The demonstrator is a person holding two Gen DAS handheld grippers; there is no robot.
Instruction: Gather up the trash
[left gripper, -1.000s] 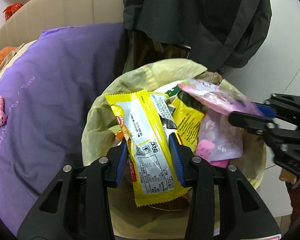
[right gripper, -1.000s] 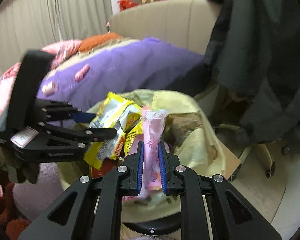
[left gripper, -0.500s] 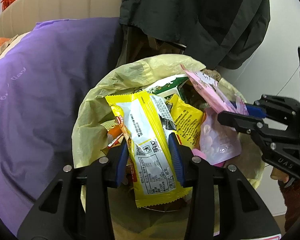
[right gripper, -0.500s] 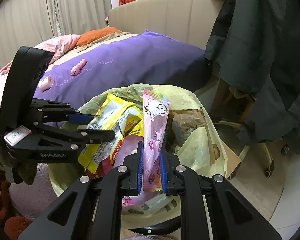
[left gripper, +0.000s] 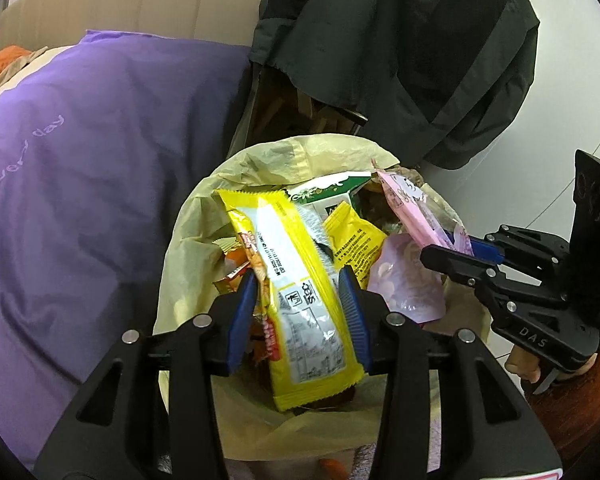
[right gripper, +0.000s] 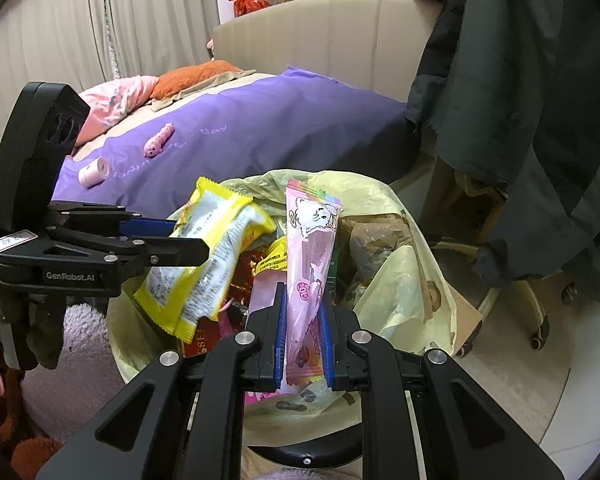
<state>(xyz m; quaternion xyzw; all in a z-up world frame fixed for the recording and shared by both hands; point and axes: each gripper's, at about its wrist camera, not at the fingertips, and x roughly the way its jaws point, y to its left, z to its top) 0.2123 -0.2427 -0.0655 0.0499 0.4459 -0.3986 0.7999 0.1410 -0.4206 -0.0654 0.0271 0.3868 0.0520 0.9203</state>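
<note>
A bin lined with a pale yellow bag (left gripper: pixel 284 156) (right gripper: pixel 412 240) is heaped with wrappers. My left gripper (left gripper: pixel 297 280) (right gripper: pixel 188 236) is shut on a long yellow snack wrapper (left gripper: pixel 284 232) (right gripper: pixel 204 264), held over the bin's left side with its lower end hanging free. My right gripper (right gripper: pixel 303 294) (left gripper: pixel 448 246) is shut on a pink wrapper with a cartoon print (right gripper: pixel 310 236) (left gripper: pixel 408 212), standing upright over the bin's right half. Both grippers hang just above the rubbish, side by side and apart.
A bed with a purple cover (left gripper: pixel 100 160) (right gripper: pixel 260 136) lies beside the bin, with a pink toy (right gripper: pixel 158 142) and a small white roll (right gripper: pixel 94 170) on it. A dark jacket (left gripper: pixel 400 60) (right gripper: pixel 520 100) hangs over a wheeled chair (right gripper: pixel 540 332) behind the bin. A fuzzy lilac rug (right gripper: pixel 80 360) lies at left.
My left gripper has rolled a little, so the yellow wrapper now leans to the left. Both wrappers stay gripped over the bin.
</note>
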